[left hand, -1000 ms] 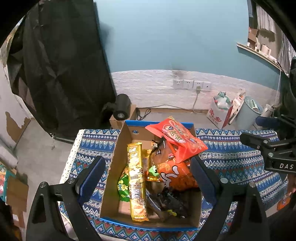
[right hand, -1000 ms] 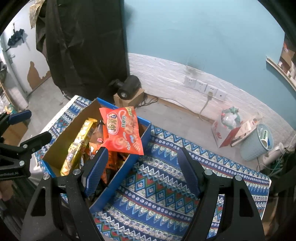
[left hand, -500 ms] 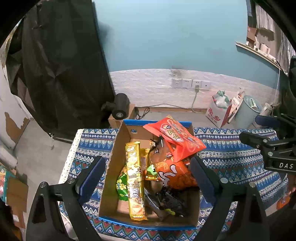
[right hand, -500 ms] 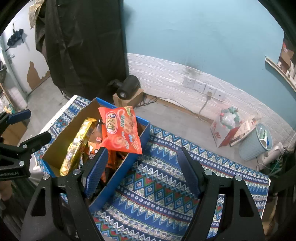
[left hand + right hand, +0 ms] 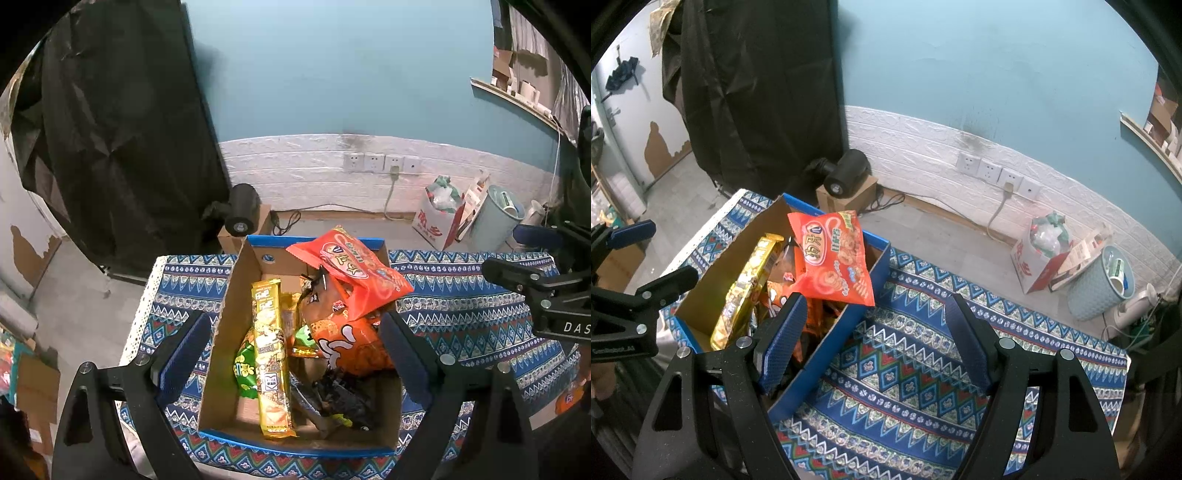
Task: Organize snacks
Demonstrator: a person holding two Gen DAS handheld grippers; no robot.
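Both claws hang wide and empty: the left claw (image 5: 291,354) over the cardboard box (image 5: 236,295) on the table (image 5: 905,369), the right claw (image 5: 875,339) beside it. Snacks fill the box, the red bag (image 5: 347,273) topmost. Packing finished or unpacking ahead? Hard to say.

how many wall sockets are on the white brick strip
4, in a row on the white strip: first socket, second, third with a plug in it, fourth. More may be out of view.
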